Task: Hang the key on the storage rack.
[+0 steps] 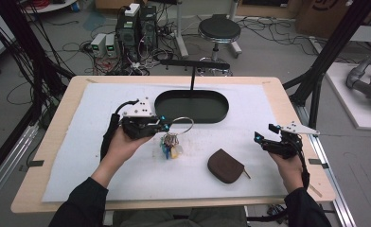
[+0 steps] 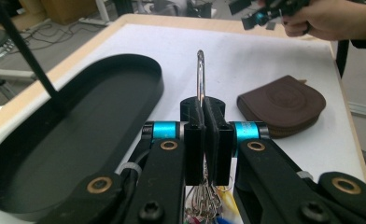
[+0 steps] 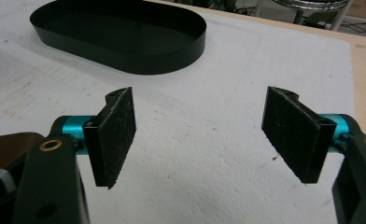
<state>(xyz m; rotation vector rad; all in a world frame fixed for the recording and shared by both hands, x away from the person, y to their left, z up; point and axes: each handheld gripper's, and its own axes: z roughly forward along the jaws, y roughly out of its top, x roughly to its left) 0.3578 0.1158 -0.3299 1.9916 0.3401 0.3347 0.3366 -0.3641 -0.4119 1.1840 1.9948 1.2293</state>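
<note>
Keyring (image 1: 182,124), clamped in the left claw (image 1: 163,126) above the bench (image 1: 269,156) near the black tray (image 1: 191,106), seems stiff, thin, slippery; its keys (image 1: 170,145) dangle loosely. Right claw (image 1: 261,139) gapes empty.

Running under even, diffuse overhead light, casting only soft shadows. Catching mild glare on the white mat (image 1: 250,101). Blurring slightly in the high view; softening near the lower edge in both gripper views.

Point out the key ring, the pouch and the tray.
key ring (image 1: 183,124), high view, on the wire loop right of the left tool.
pouch (image 2: 284,105), left gripper view, on its brown top face.
tray (image 3: 172,58), right gripper view, on its near outer wall.
</note>
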